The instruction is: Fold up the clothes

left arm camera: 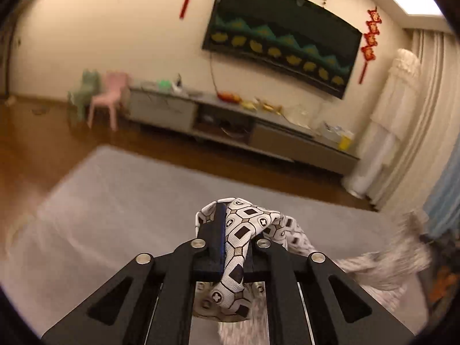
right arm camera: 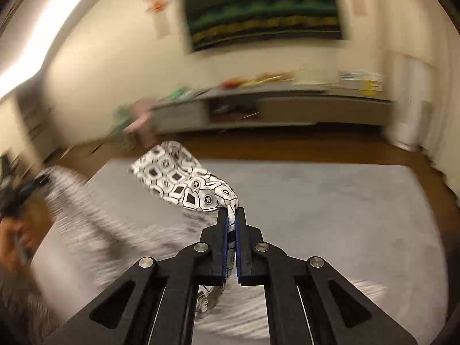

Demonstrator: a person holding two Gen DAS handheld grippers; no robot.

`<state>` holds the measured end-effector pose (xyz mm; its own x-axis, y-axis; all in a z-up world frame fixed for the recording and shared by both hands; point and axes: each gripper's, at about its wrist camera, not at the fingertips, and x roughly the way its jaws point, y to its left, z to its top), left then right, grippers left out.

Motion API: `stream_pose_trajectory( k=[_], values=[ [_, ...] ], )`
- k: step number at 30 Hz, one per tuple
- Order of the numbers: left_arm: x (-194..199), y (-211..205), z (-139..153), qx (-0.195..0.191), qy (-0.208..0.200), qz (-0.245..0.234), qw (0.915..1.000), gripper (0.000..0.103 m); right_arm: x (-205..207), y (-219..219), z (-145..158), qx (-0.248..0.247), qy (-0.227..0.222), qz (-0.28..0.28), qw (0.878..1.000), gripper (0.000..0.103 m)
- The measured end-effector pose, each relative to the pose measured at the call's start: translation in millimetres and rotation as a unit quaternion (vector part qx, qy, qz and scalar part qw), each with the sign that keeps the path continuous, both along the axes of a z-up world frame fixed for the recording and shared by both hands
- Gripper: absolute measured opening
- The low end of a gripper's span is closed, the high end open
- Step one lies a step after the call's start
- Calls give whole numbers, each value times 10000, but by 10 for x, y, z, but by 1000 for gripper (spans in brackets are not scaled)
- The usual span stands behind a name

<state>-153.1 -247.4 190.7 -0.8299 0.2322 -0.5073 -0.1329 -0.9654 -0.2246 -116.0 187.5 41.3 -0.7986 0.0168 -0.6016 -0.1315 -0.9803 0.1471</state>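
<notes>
A white garment with a black geometric print (left arm camera: 244, 230) is lifted above a grey mat (left arm camera: 115, 201). My left gripper (left arm camera: 233, 230) is shut on a bunched edge of it, and the cloth drapes over the right finger, hiding it. In the right wrist view the same garment (right arm camera: 184, 181) stretches up and left from my right gripper (right arm camera: 231, 215), which is shut on another edge. The rest of the cloth hangs blurred below and toward the left gripper (right arm camera: 17, 195) at the far left, held by a hand (right arm camera: 14, 238).
The grey mat (right arm camera: 330, 215) lies on a brown wooden floor (left arm camera: 34, 143). Behind it stand a long low TV cabinet (left arm camera: 230, 120) with clutter on top, a wall TV (left arm camera: 281, 37), two small plastic chairs (left arm camera: 106, 95), a tall white unit (left arm camera: 388, 120) and curtains (left arm camera: 431, 100).
</notes>
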Motion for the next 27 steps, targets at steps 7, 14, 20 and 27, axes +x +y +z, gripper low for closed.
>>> stream_pose_trajectory(
  k=[7,14,20,27],
  values=[
    [-545,25,-847,124,-1246,-44,9921,63,-280,1090,-1334,169,-1835,-1229,9752,39],
    [85,-346,-797,485,-987,343,9933,79,-211,118,-951,591,-1181,162,9911,67],
    [52,-257,-1316,464,-2065,170,9772,79,62,62,-974,679,-1401,395,9870,69],
    [-191,8,-1626,261,-2221,-46,9747,79,-311,1247,-1038,372,-1588,-1130,9801,69]
  ],
)
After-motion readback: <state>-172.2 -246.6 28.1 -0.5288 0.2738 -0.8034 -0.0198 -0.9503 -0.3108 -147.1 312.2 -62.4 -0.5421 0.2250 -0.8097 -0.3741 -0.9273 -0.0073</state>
